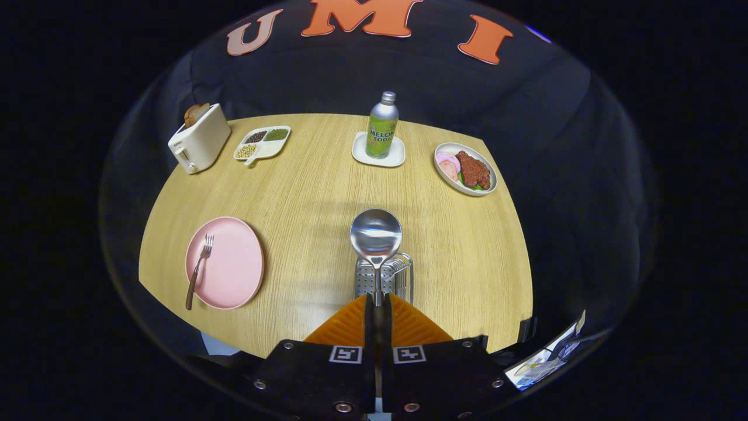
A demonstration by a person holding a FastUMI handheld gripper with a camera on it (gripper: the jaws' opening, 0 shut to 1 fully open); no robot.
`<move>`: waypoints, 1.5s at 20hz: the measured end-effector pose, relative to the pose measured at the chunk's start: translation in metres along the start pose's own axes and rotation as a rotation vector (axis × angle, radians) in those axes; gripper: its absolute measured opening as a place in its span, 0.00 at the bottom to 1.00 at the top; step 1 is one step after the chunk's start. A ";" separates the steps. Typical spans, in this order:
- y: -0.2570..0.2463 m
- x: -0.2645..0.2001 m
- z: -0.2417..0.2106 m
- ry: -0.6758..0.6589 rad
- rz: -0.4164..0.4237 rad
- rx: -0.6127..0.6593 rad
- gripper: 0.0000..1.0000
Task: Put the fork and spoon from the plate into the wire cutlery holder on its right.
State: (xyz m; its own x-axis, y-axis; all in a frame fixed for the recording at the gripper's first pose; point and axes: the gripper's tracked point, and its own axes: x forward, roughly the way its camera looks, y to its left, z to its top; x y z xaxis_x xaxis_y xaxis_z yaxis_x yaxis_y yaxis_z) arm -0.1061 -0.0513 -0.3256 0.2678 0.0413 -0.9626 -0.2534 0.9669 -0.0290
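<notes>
holding the spoon (376,234) by its handle, i have my claw (378,304) clamped on it, both orange fingers (349,324) pressed together around the thin stem, bowl pointing ahead. the wire cutlery holder (385,278) sits just beyond my fingertips, under the spoon, to the right of the pink plate (225,263). so i judge this is the spoon step, near its end: next i need to tip the spoon upright, line it over the holder's open top and let go. the fork (198,269) lies on the plate, handle over its near rim, not yet moved. counting: one spoon, one fork, one plate, one holder; beyond them one toaster (198,146), one divided dish (263,143), one soda bottle (382,126), one food plate (466,168).
</notes>
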 end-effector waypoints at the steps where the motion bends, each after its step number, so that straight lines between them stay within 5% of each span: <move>1: -0.003 0.002 -0.005 0.020 -0.003 -0.019 0.05; 17: -0.011 0.043 -0.041 0.314 0.092 -0.150 0.06; 25: -0.009 0.058 -0.024 0.281 0.115 -0.086 0.07; 30: -0.003 0.055 0.006 0.140 0.143 0.035 0.10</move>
State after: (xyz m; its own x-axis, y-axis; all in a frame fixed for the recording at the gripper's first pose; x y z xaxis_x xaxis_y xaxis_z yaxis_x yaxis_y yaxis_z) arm -0.0856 -0.0501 -0.3768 0.0988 0.1462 -0.9843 -0.2466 0.9619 0.1181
